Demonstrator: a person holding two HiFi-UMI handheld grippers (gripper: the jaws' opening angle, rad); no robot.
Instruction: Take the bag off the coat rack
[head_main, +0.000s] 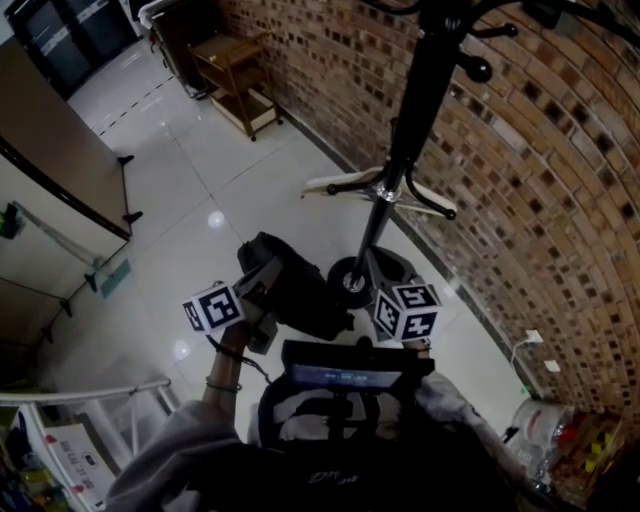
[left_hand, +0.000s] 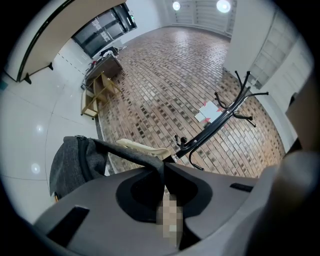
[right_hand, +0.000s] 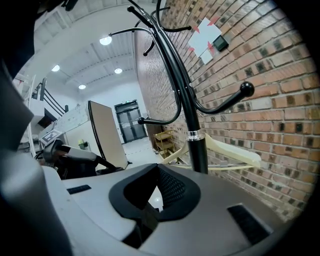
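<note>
The dark grey bag hangs by its strap from my left gripper, which is shut on that strap. In the left gripper view the bag's body dangles at the left, apart from the black coat rack. The rack's pole rises just beyond the bag, its round base on the floor by the brick wall. My right gripper points at the pole with its jaws together and nothing between them. A cream hanger sits on the rack.
The brick wall runs close behind the rack. A wooden shelf stands farther along it. A folding board stands on the left, a white rack at the lower left. White tiled floor lies between them.
</note>
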